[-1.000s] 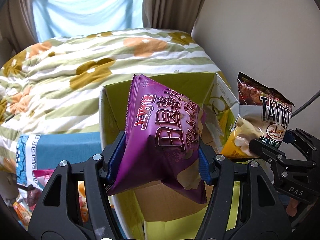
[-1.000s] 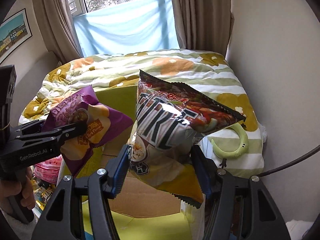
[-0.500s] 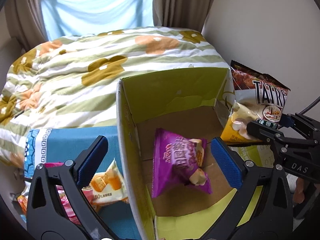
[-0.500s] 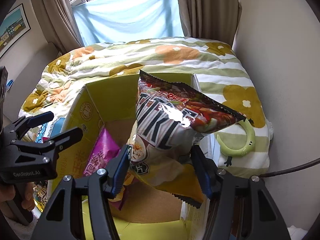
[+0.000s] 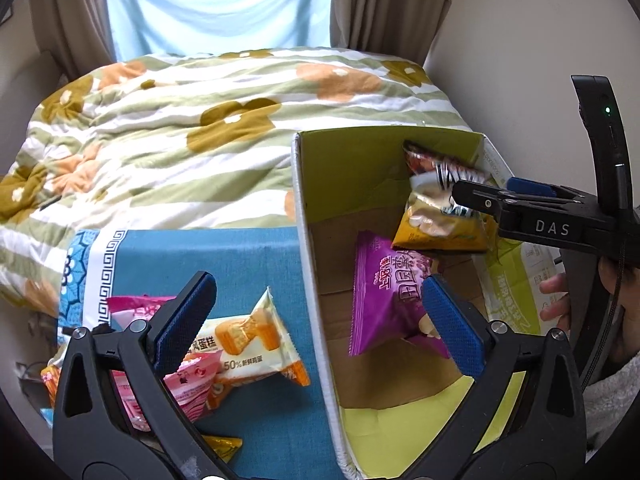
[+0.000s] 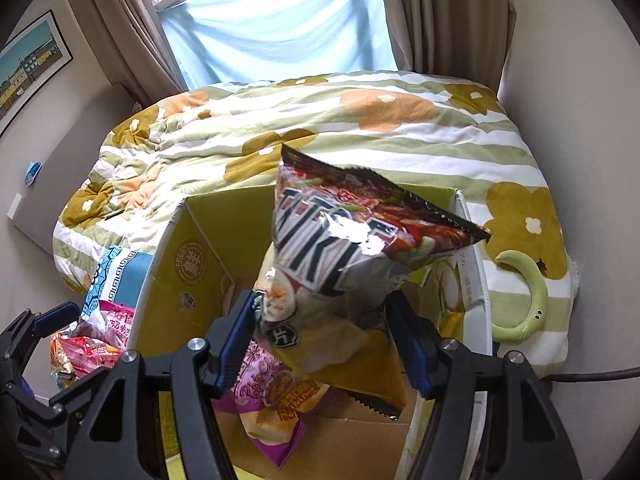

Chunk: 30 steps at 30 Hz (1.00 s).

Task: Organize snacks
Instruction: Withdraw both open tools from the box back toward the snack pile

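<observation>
Right wrist view: right gripper (image 6: 320, 340), jaws clamped on red-and-yellow foil chip bag (image 6: 344, 264) above green-lined cardboard box (image 6: 168, 272), presumably for dropping beside purple foil snack packet (image 5: 392, 304); left gripper (image 5: 316, 320) gapes empty.

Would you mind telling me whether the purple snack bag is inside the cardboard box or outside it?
Inside. The purple snack bag lies on the brown floor of the cardboard box, free of the open left gripper.

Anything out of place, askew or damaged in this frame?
Nothing damaged or spilled. The purple chip bag lies tilted inside the cardboard box, the right gripper holds the Taike bag above it, and loose snack packets sit outside.
</observation>
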Available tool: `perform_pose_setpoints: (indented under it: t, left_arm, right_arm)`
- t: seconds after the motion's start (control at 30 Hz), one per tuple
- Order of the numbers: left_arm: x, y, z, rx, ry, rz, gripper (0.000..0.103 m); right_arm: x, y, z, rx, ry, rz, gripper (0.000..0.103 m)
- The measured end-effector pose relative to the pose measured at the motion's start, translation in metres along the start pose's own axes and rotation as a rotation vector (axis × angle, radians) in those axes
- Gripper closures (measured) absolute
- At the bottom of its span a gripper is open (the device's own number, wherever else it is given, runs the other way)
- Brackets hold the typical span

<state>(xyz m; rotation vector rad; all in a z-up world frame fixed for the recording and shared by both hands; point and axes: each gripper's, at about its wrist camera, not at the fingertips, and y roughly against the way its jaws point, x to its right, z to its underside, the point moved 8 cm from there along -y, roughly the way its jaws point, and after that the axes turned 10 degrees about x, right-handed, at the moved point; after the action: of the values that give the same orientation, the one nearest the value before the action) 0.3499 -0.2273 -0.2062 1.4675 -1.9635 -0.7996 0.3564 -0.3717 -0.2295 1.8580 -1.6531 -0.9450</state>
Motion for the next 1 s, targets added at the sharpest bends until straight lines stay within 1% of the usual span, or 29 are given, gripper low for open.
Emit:
perform_pose_setpoints:
  t: [0.03, 0.07, 0.17, 0.27, 0.37, 0.47, 0.63, 0.77, 0.9, 1.0]
  left_arm:
    - [-0.001, 0.000, 0.001, 0.000, -0.001, -0.002, 0.001]
    - [-0.001, 0.000, 0.002, -0.001, -0.002, -0.005, 0.001]
    - [-0.002, 0.001, 0.007, -0.007, -0.003, -0.007, 0.001]
    - [0.000, 0.004, 0.011, -0.009, -0.002, -0.009, 0.001]
    - [0.005, 0.012, 0.011, 0.002, 0.007, -0.005, 0.001]
    - [0.009, 0.024, 0.007, 0.023, 0.011, -0.005, 0.001]
    - [0.010, 0.055, -0.001, 0.067, 0.004, -0.042, 0.001]
    - [0.002, 0.087, -0.001, 0.097, 0.010, -0.061, 0.001]
    - [-0.017, 0.121, 0.005, 0.133, 0.009, -0.088, 0.001]
    - [-0.037, 0.144, 0.016, 0.149, 0.024, -0.095, 0.001]
  right_arm:
    - [0.001, -0.001, 0.001, -0.001, -0.003, 0.010, 0.004]
    - [0.003, 0.001, 0.003, 0.003, -0.006, 0.024, 0.000]
    - [0.009, 0.009, 0.010, 0.018, -0.017, 0.041, 0.000]
    - [0.012, 0.019, 0.019, 0.002, -0.023, 0.035, 0.000]
    - [0.009, 0.033, 0.022, 0.012, -0.004, 0.027, 0.000]
    - [0.005, 0.049, 0.019, 0.040, 0.027, 0.029, 0.000]
    - [-0.006, 0.073, 0.012, 0.096, 0.079, 0.017, 0.000]
    - [-0.017, 0.095, 0.007, 0.149, 0.079, 0.022, 0.000]
    - [-0.030, 0.121, 0.005, 0.198, 0.056, 0.001, 0.000]
    - [-0.046, 0.137, 0.009, 0.216, 0.050, -0.006, 0.000]
